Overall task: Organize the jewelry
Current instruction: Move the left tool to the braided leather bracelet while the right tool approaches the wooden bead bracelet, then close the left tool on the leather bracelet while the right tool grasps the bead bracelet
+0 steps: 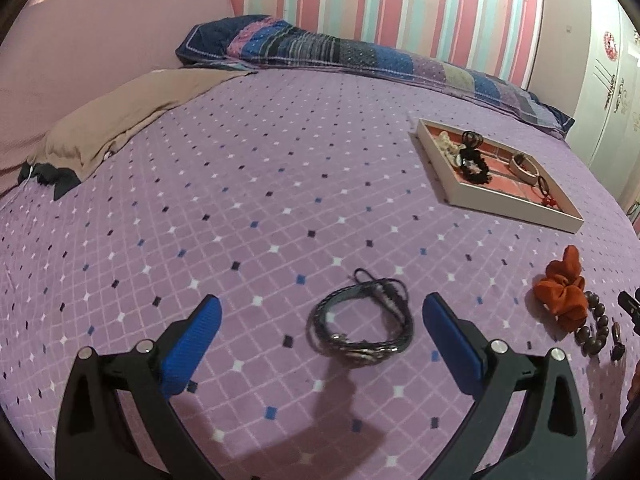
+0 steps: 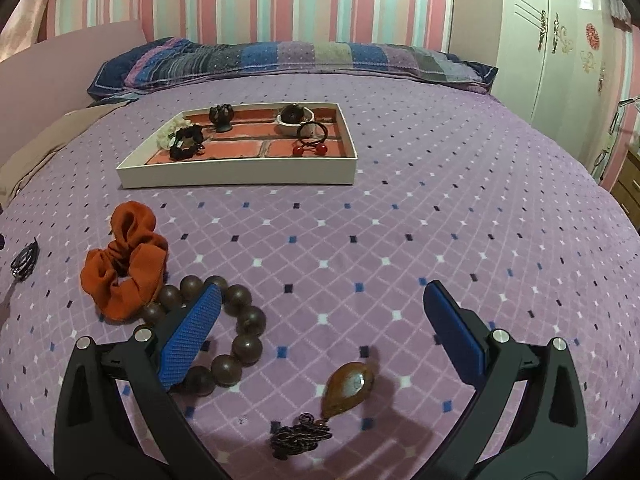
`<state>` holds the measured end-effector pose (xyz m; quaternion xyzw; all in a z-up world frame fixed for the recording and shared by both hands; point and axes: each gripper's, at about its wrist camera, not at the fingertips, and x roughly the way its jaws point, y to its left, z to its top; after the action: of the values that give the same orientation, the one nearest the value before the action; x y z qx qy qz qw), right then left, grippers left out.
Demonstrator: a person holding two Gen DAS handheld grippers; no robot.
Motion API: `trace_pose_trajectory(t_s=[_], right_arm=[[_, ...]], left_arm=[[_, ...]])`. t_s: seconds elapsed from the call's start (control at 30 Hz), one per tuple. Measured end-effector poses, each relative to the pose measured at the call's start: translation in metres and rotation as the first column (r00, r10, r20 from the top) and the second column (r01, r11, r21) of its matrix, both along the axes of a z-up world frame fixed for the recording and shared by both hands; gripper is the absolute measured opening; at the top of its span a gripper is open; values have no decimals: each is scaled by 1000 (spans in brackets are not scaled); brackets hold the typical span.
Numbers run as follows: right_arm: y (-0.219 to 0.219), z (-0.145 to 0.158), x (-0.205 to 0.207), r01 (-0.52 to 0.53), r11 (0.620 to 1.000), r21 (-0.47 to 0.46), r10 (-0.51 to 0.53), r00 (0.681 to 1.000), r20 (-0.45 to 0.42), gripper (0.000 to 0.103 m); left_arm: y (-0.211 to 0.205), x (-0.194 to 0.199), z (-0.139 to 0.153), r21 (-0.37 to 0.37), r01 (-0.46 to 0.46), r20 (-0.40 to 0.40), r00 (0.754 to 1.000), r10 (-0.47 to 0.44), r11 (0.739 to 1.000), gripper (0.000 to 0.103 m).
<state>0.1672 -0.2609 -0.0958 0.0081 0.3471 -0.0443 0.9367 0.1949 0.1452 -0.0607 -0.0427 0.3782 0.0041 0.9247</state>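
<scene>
left wrist view: left gripper (image 1: 320, 320) wide open, empty, framing braided bracelet (image 1: 360, 322) at lower centre; next close, carry to tray (image 1: 508, 200) upper right.

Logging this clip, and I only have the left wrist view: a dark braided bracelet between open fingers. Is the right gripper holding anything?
Observer: No. The right gripper is open and empty, above the bedspread.
Operator: What lies nearest it?
Observer: An amber teardrop pendant on a braided cord lies on the bed between its fingers, untouched.
Operator: And the wooden beads at my right edge?
Observer: The bead bracelet forms a full loop. The gripper's left finger crosses it in view, but I cannot tell whether they touch.
</scene>
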Motion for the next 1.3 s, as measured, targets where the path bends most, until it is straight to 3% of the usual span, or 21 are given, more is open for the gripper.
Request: trace_pose_trajectory(t_s=[0.17, 0.53, 0.77, 0.97, 1.13, 1.3], right_arm=[[0, -5, 2, -2, 1000, 4, 2, 1000, -12, 99], [-1, -14, 7, -16, 1000, 19, 17, 999, -41, 98], [9, -17, 9, -53, 999, -8, 53, 998, -38, 86], [10, -27, 15, -75, 997, 37, 77, 994, -71, 72], [15, -32, 19, -93, 995, 43, 96, 992, -87, 66], [17, -35, 21, -113, 992, 50, 117, 988, -96, 59]], left_arm=[[11, 3, -6, -25, -13, -20, 1000, 12, 1000, 98], [16, 4, -19, -4, -8, -48, 999, 8, 1000, 98], [9, 6, -28, 6, 25, -49, 998, -25, 1000, 98], [3, 13, -32, 13, 49, -44, 998, -48, 999, 96], [-2, 26, -39, 17, 66, -69, 996, -65, 998, 81], [-7, 32, -41, 25, 80, -73, 994, -78, 996, 56]])
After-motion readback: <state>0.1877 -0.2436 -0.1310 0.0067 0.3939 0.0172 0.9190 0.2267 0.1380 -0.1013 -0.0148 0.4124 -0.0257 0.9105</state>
